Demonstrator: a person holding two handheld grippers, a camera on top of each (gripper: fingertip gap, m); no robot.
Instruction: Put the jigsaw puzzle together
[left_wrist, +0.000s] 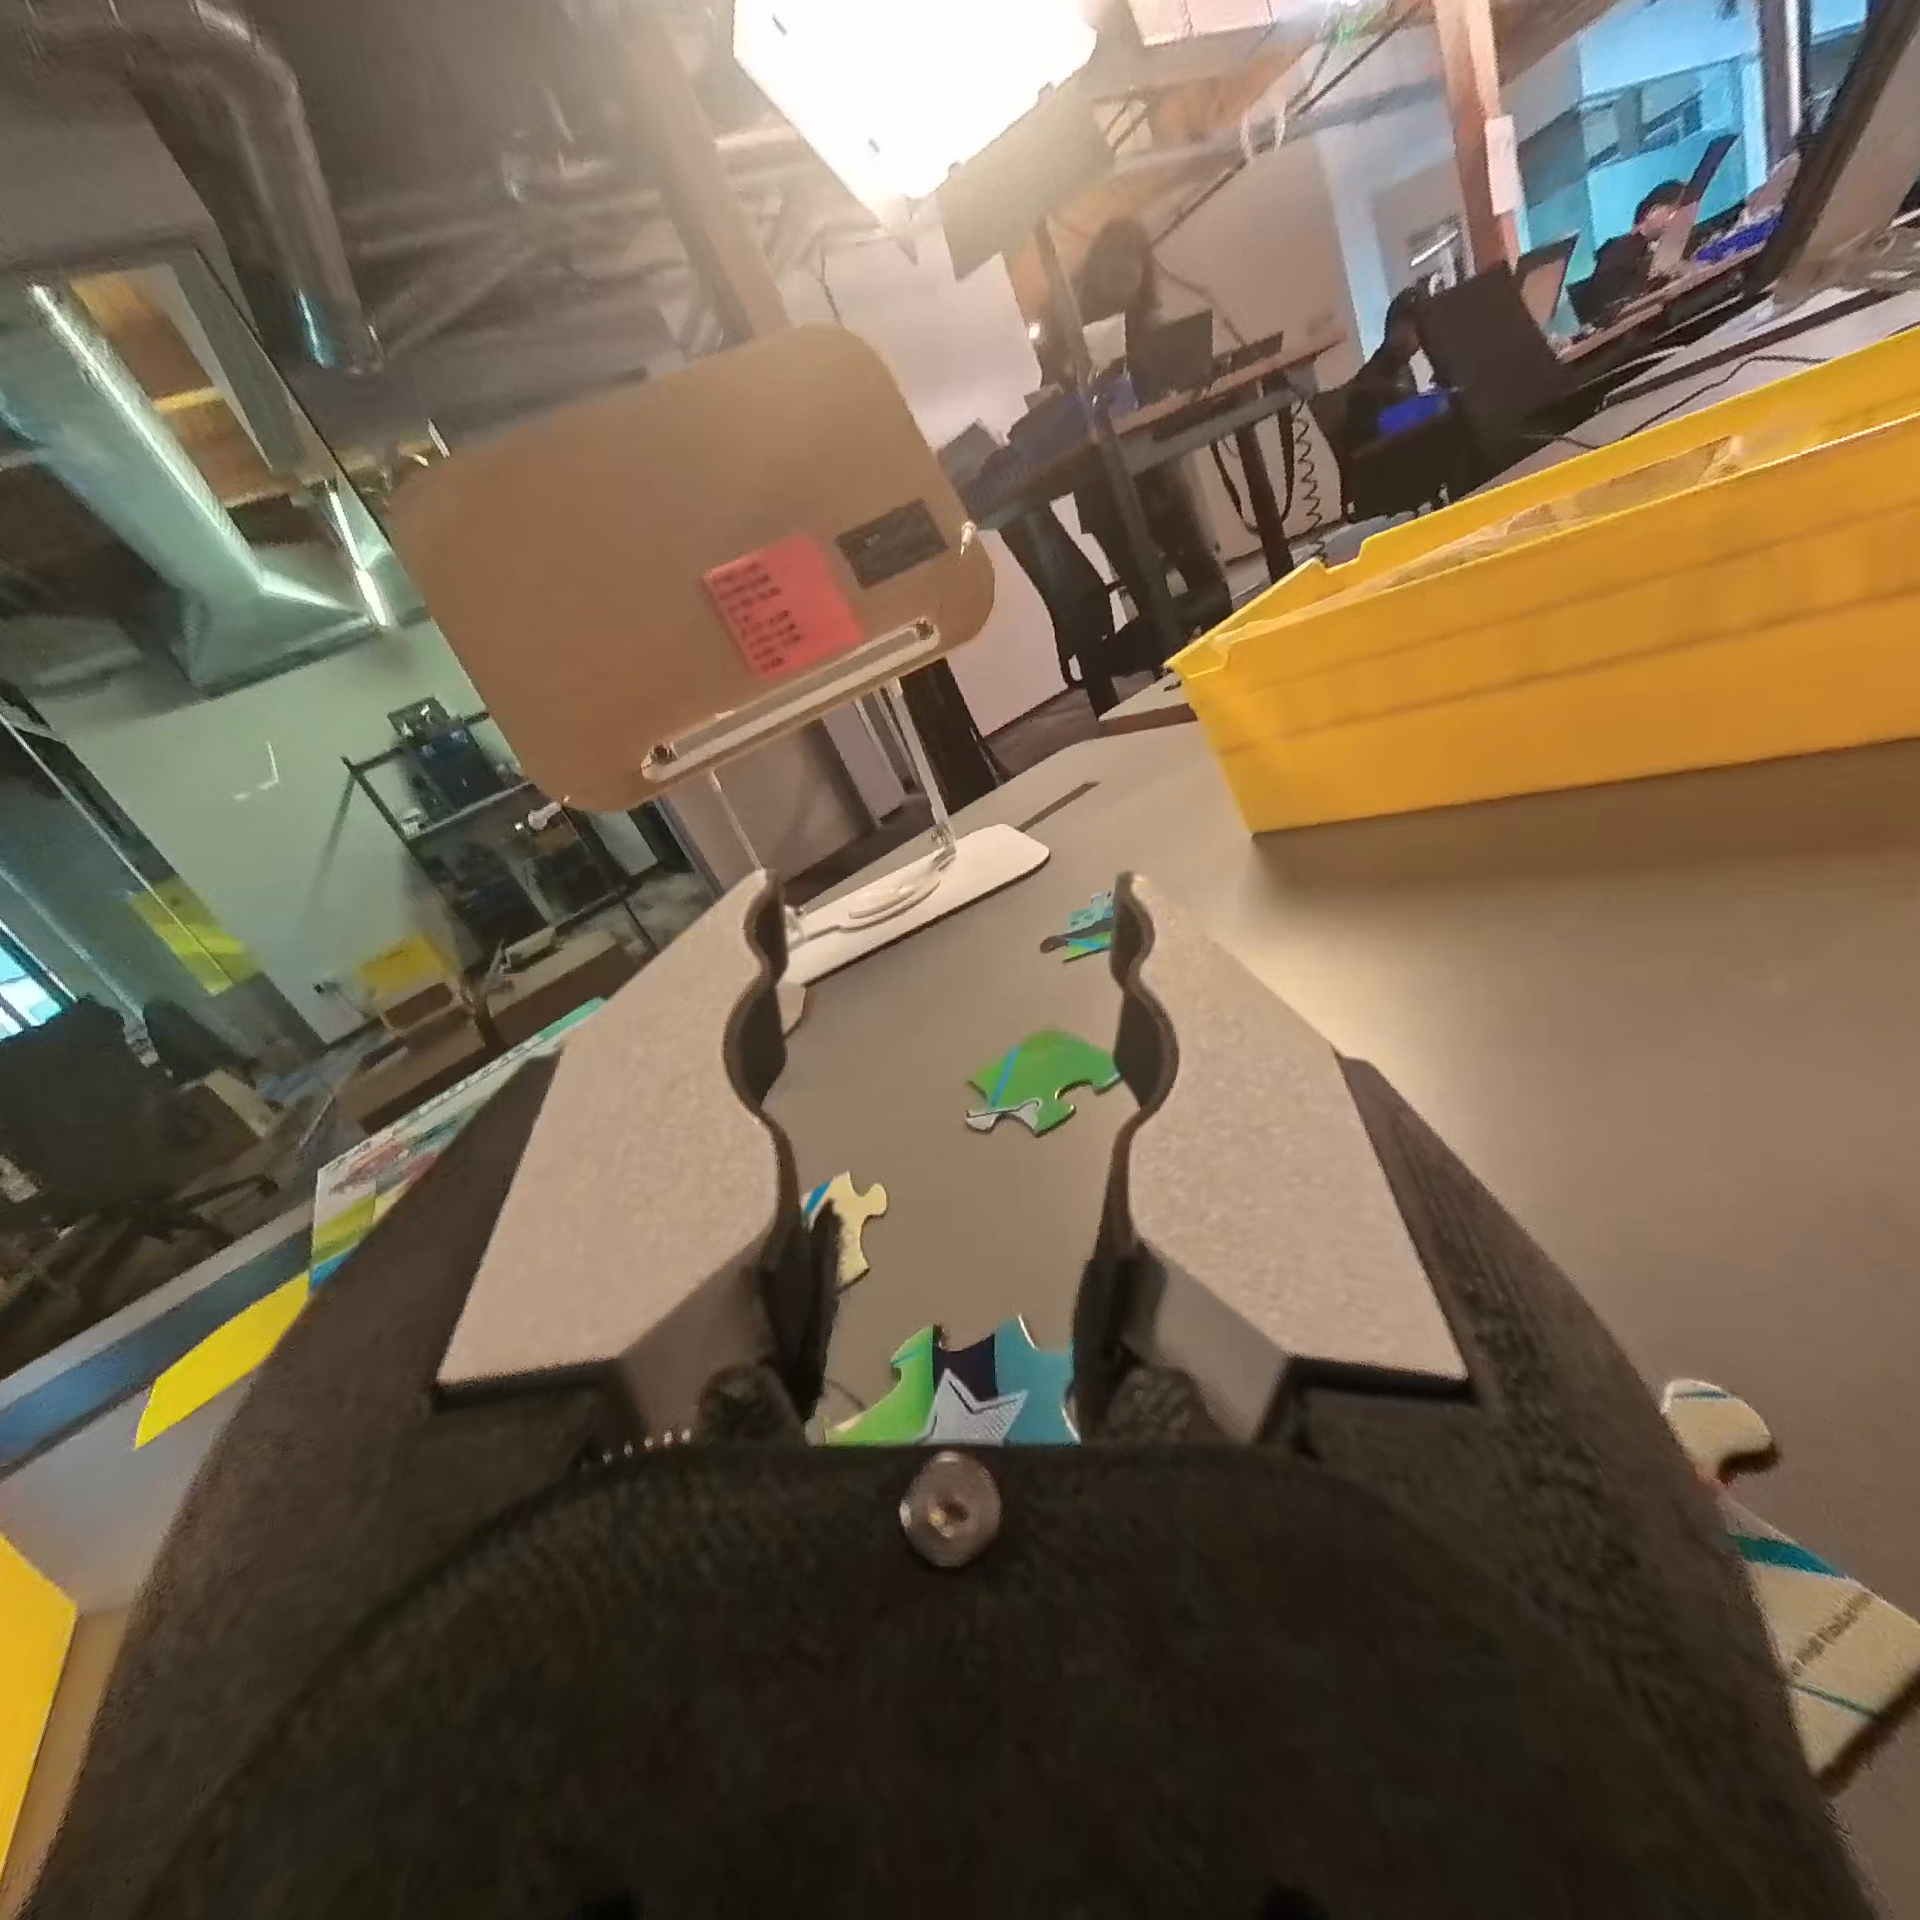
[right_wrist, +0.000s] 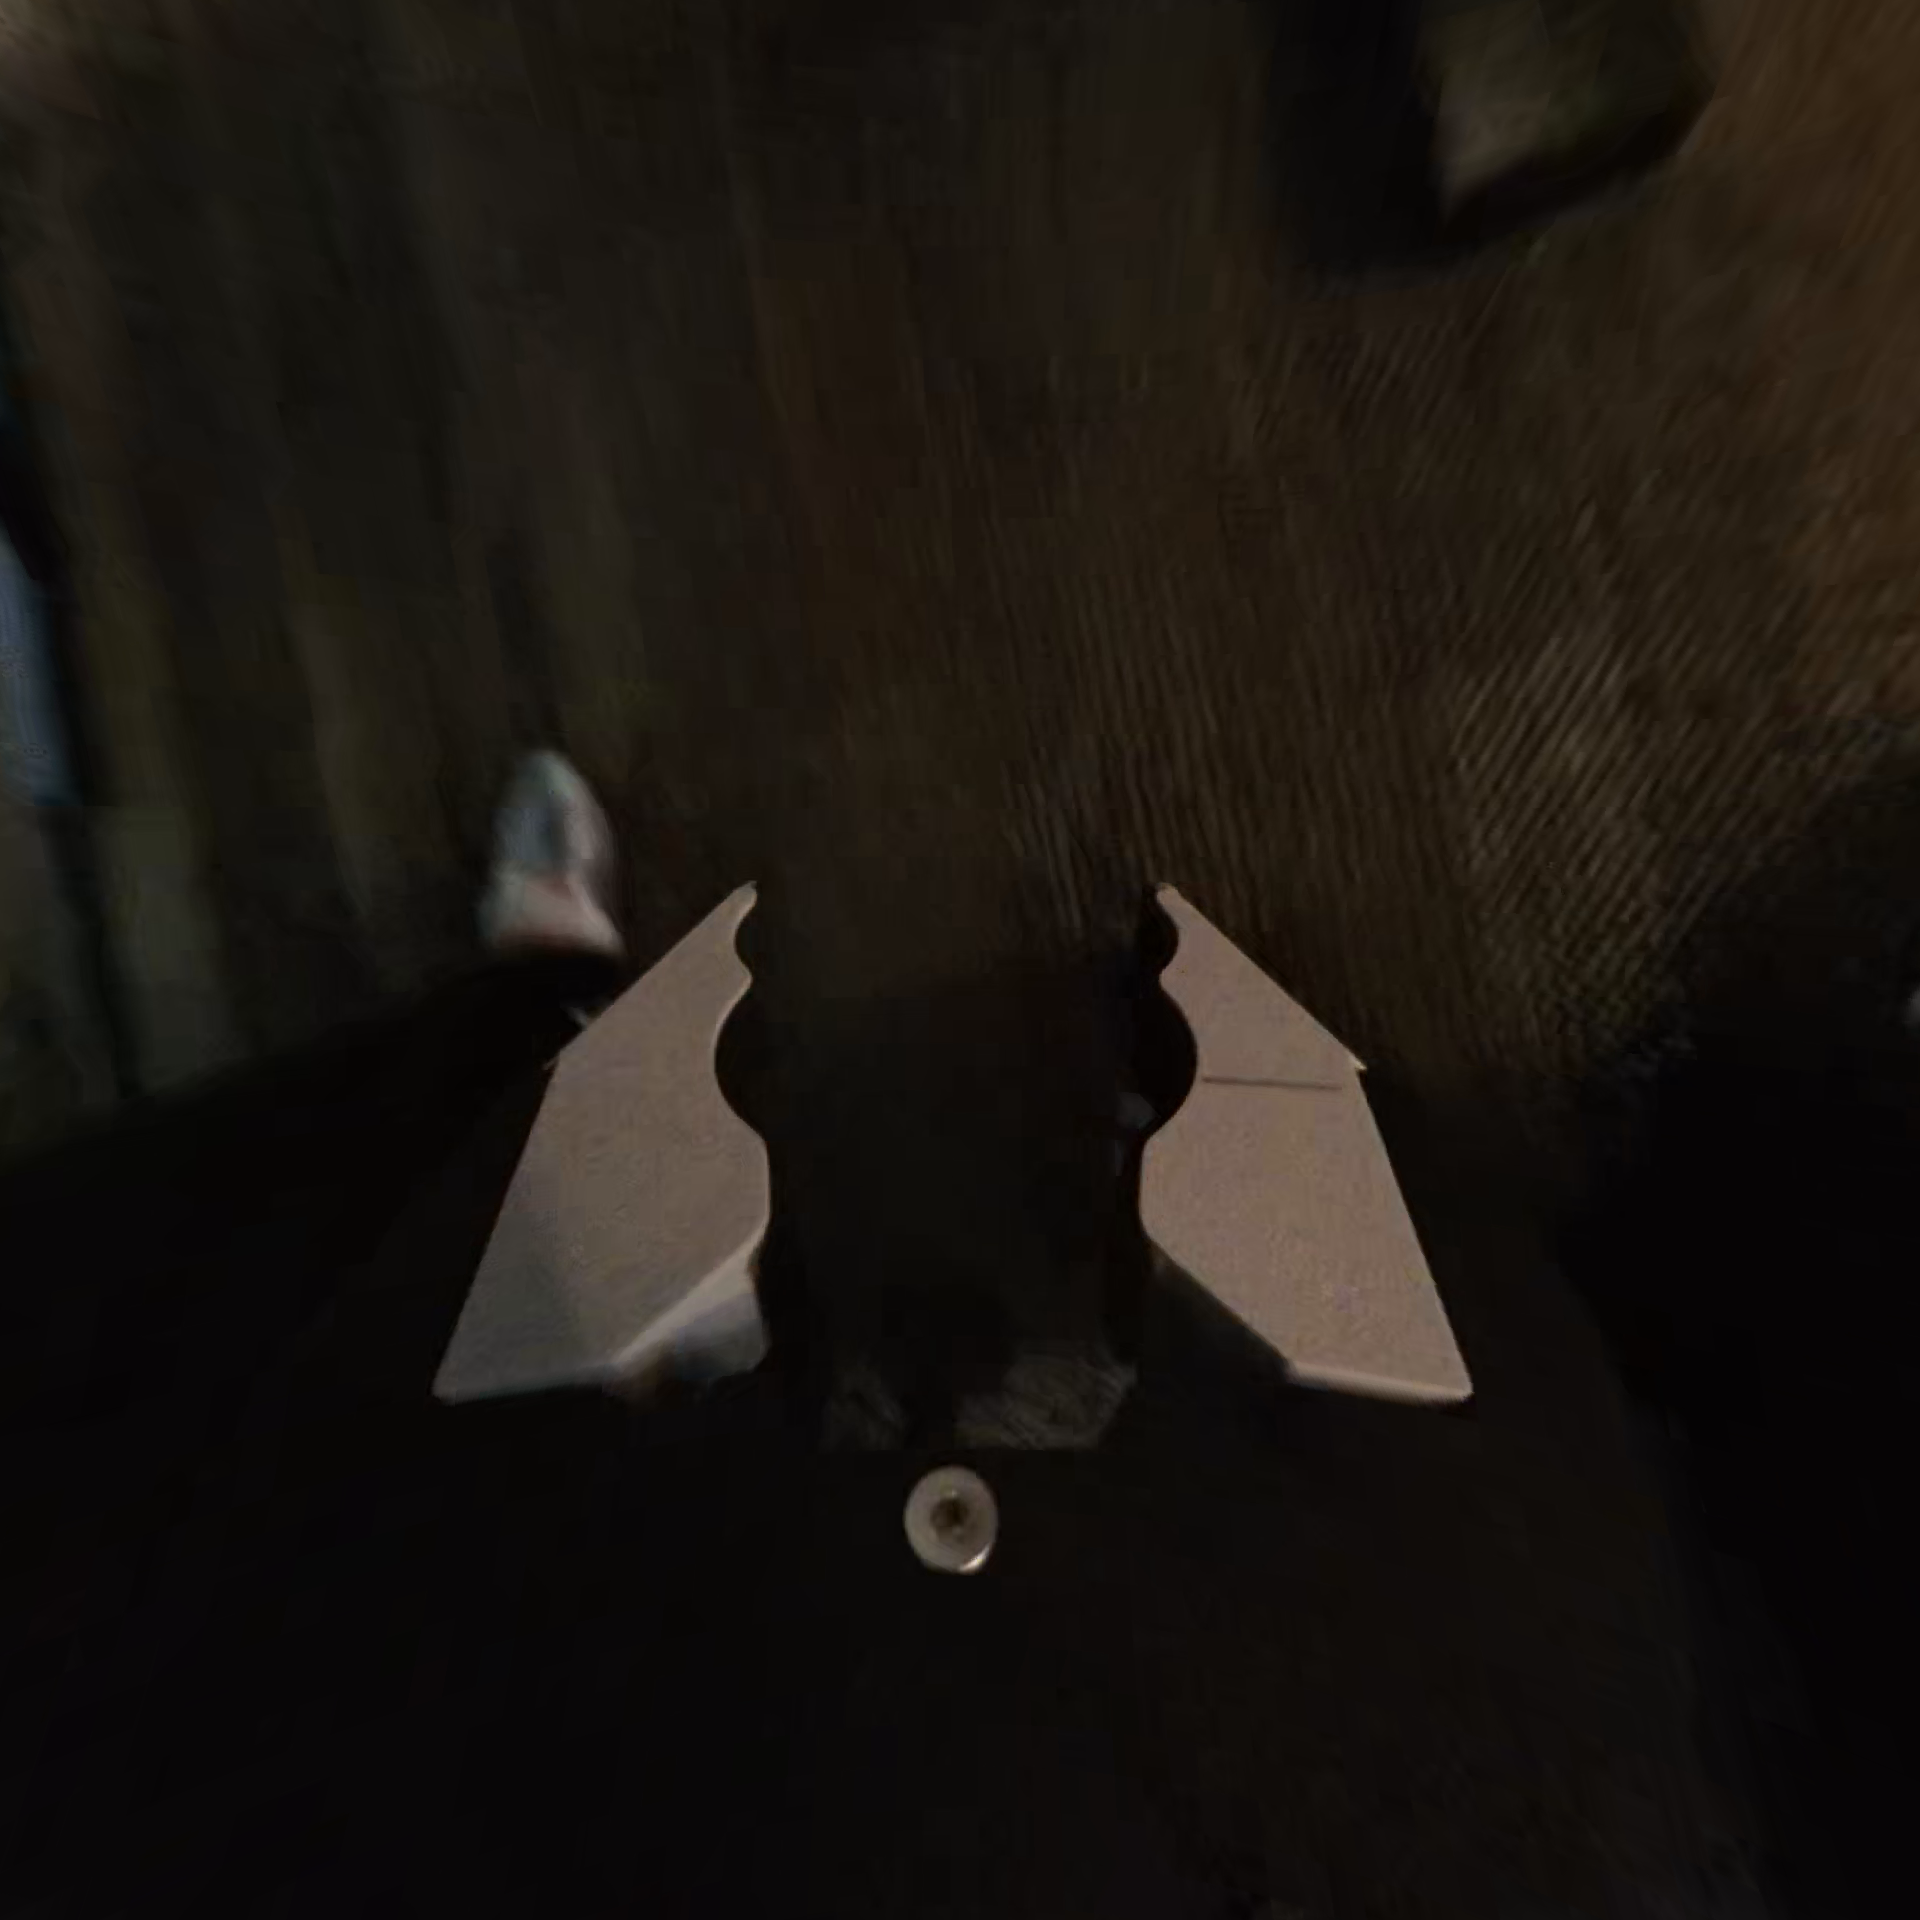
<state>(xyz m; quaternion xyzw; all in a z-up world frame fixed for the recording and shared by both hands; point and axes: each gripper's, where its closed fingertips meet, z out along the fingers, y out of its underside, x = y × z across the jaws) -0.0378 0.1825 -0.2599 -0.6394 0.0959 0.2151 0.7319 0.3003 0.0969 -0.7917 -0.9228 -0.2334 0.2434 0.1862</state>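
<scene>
Over the table: left gripper (left_wrist: 945, 904) hangs low above the grey table (left_wrist: 1455, 1039), fingers wide apart, nothing between the pads.
Left fingers: grey, wavy inner edges; the right one (left_wrist: 1226, 1091) hides one edge of the green piece (left_wrist: 1039, 1081).
Green piece: flat on the table, seen between the fingers near the right one; whether it touches that finger, cannot tell.
Other pieces: a pale one (left_wrist: 857, 1221) lies near the left finger's base, a blue-green cluster (left_wrist: 966, 1387) shows just ahead of the gripper body, a teal one (left_wrist: 1086, 930) lies beyond the right fingertip, and a beige piece (left_wrist: 1714, 1429) lies off to the right of the body.
Stand: a tan board (left_wrist: 644, 571) with a red sticker on a clear stand, white base (left_wrist: 935, 883) on the table just past the fingertips.
Bins: stacked yellow bins (left_wrist: 1558, 686) on the table, far right.
Right gripper: (right_wrist: 956, 904) fingers wide too, nothing in them, aimed at a dark, blurred, ribbed surface (right_wrist: 1351, 623).
Blur: a pale shape (right_wrist: 551, 852) left of the left fingertip, too smeared to name.
</scene>
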